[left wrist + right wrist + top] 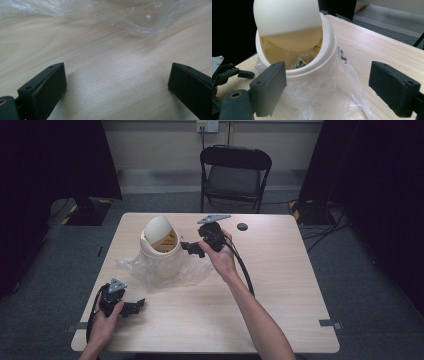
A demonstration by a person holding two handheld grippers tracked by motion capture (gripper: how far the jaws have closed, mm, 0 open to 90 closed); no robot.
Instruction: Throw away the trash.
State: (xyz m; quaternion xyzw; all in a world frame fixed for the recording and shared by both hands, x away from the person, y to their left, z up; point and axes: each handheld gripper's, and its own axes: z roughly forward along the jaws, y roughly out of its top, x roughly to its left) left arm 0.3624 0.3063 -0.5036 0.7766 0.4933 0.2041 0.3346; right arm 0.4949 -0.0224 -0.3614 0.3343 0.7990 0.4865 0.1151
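- Cream bin [161, 245] with domed swing lid [287, 17] tipped open, standing left of centre on the table [280, 285], clear plastic bag [150, 270] bunched around its base.
- Right gripper [192, 248] at the bin's 3 o'clock, just beside its rim, jaws wide apart and empty; in the right gripper view, bin mouth between the jaws at 12 o'clock, small items inside too unclear to name.
- Left gripper [136, 305] at the bin's 7 o'clock, near the table's front-left corner, jaws spread over bare wood, bag edge ahead.
- Pale wooden top; small dark disc [242, 226] at 1 o'clock.
- Black folding chair [235, 170] beyond the far edge; grey carpet, dark curtains either side.
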